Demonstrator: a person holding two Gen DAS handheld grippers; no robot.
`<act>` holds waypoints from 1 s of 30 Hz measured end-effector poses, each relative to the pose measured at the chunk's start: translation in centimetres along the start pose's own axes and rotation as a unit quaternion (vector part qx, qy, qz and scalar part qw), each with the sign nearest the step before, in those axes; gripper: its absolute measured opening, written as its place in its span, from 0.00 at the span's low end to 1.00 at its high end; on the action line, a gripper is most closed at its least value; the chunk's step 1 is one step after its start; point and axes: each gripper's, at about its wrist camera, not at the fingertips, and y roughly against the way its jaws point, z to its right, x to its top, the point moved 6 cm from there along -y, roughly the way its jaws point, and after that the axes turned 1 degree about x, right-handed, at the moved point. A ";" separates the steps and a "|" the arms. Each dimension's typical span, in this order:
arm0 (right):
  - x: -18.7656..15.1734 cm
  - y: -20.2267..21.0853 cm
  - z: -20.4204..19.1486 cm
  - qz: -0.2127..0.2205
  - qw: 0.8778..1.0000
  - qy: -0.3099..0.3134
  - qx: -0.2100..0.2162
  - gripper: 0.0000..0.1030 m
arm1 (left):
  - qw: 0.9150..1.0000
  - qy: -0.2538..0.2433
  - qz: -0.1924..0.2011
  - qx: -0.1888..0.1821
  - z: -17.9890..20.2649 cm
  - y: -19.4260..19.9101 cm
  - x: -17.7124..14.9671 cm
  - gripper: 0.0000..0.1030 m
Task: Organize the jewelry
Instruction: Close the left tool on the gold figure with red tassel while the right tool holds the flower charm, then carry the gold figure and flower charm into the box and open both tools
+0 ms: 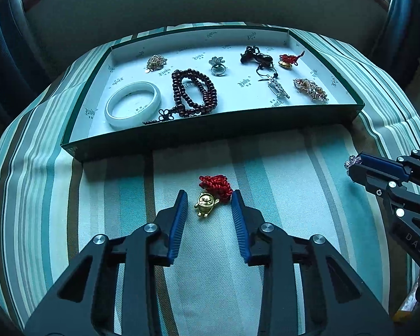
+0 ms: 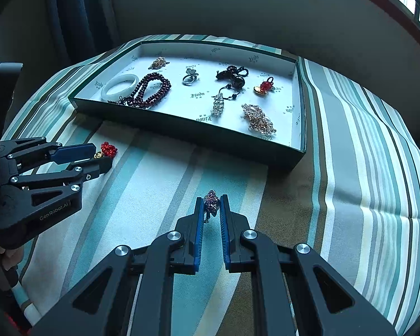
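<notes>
A small gold figure charm (image 1: 205, 204) on a red knotted cord (image 1: 215, 184) lies on the striped cloth. My left gripper (image 1: 209, 196) is down over it, one blue pad on each side. A gap shows on both sides of the gold figure, so the jaws stand open; the right pad is close against the red cord. From the right wrist view, the left gripper (image 2: 100, 156) sits low by the same charm (image 2: 98, 155). My right gripper (image 2: 211, 199) is shut on a small purple sparkly piece (image 2: 211, 205), which sticks out at its tip (image 1: 351, 161).
A shallow green box (image 1: 210, 137) with white lining lies beyond the grippers. It holds a white bangle (image 1: 133, 103), dark red beads (image 1: 194, 92), a ring (image 1: 217, 65), a second red-and-gold charm (image 1: 289, 60), a crystal brooch (image 1: 310, 89) and several other pieces.
</notes>
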 end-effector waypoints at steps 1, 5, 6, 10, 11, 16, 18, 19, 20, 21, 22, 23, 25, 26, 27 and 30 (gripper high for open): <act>0.0 0.0 0.0 0.000 1.000 0.000 0.000 0.11 | 1.000 -0.003 0.001 -0.001 0.1 0.0 0.0 0.23; 0.0 0.0 0.0 0.001 1.000 0.000 0.000 0.11 | 1.000 -0.005 0.002 -0.004 0.2 0.1 0.0 0.12; 0.0 0.0 0.1 0.001 1.000 0.000 0.000 0.11 | 1.000 -0.004 0.002 -0.005 0.1 0.1 0.0 0.12; 0.0 0.0 0.1 0.001 1.000 -0.001 0.001 0.11 | 1.000 0.005 0.005 -0.009 -0.3 0.2 -0.1 0.12; -0.1 0.0 0.1 0.001 1.000 -0.001 0.001 0.11 | 1.000 0.008 0.006 -0.009 -0.4 0.3 -0.1 0.12; 0.1 0.4 -0.2 0.007 1.000 -0.002 0.003 0.11 | 1.000 0.012 0.019 -0.005 -0.8 1.2 0.2 0.12; 0.3 0.6 -0.2 0.011 1.000 -0.002 0.003 0.11 | 1.000 0.012 0.027 -0.004 -0.9 1.8 0.5 0.12; 0.4 0.8 -0.2 0.013 1.000 -0.002 0.004 0.11 | 0.999 0.013 0.030 -0.003 -0.9 2.1 0.7 0.12; 0.5 0.9 -0.2 0.016 1.000 -0.003 0.005 0.11 | 0.999 0.014 0.034 -0.003 -1.0 2.4 0.8 0.12; 0.6 1.1 -0.2 0.018 1.000 -0.003 0.006 0.11 | 0.999 0.015 0.038 -0.004 -1.0 2.7 1.0 0.12; 0.8 1.3 -0.2 0.021 1.000 -0.004 0.007 0.11 | 0.999 0.016 0.041 -0.004 -1.1 3.0 1.2 0.12; 1.1 1.5 -0.2 0.024 1.000 -0.003 0.007 0.11 | 0.999 0.017 0.045 -0.006 -1.1 3.3 1.5 0.12; 1.6 1.9 -0.2 0.031 0.999 -0.003 0.007 0.11 | 0.998 0.018 0.053 -0.010 -1.1 4.0 2.0 0.12; 2.0 2.1 -0.2 0.035 0.999 -0.003 0.006 0.11 | 0.998 0.018 0.058 -0.012 -1.1 4.3 2.4 0.12; 2.4 2.2 -0.1 0.039 0.999 -0.003 0.006 0.11 | 0.998 0.017 0.063 -0.013 -1.0 4.6 2.8 0.12; 3.7 2.5 0.0 0.050 0.999 -0.003 0.005 0.11 | 0.997 0.018 0.077 -0.018 -0.9 5.4 4.0 0.12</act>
